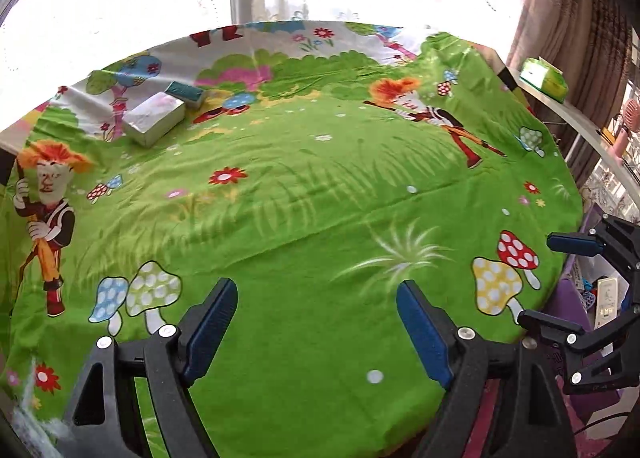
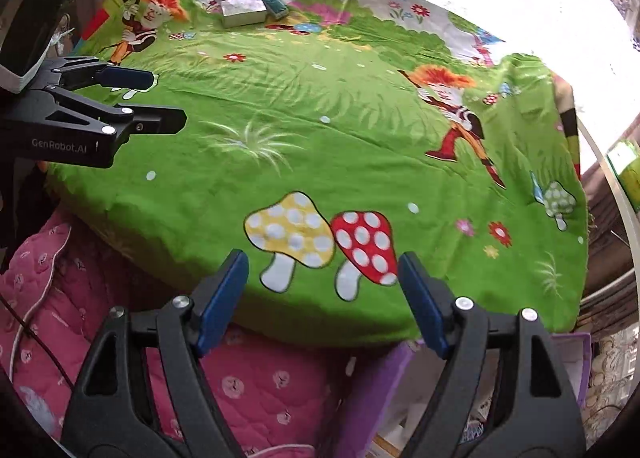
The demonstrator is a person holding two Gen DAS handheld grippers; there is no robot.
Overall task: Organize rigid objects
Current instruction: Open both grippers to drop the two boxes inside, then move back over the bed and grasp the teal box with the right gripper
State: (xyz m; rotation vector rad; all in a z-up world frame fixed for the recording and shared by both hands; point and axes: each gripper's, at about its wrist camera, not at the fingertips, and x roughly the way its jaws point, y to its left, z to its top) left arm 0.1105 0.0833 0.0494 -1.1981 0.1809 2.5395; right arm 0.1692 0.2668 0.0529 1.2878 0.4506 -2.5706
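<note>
While both grippers hang over the near edge of the table, neither holds anything. From its own wrist camera, the left gripper [image 1: 316, 322] has its blue-padded fingers spread wide above the green cartoon tablecloth [image 1: 304, 194], with only cloth between them. The right gripper [image 2: 323, 294] is likewise spread wide, its fingers reaching just past the table edge near the printed yellow and red mushrooms, and a pink quilt [image 2: 248, 386] lies below it. Far across the table, at the back left corner, a silver box [image 1: 155, 117] lies flat on the cloth with a smaller teal box [image 1: 187, 92] touching its far end. Both boxes are well apart from either gripper. On a white shelf off to the right, a green tissue box [image 1: 545, 79] sits beside the curtain.
</note>
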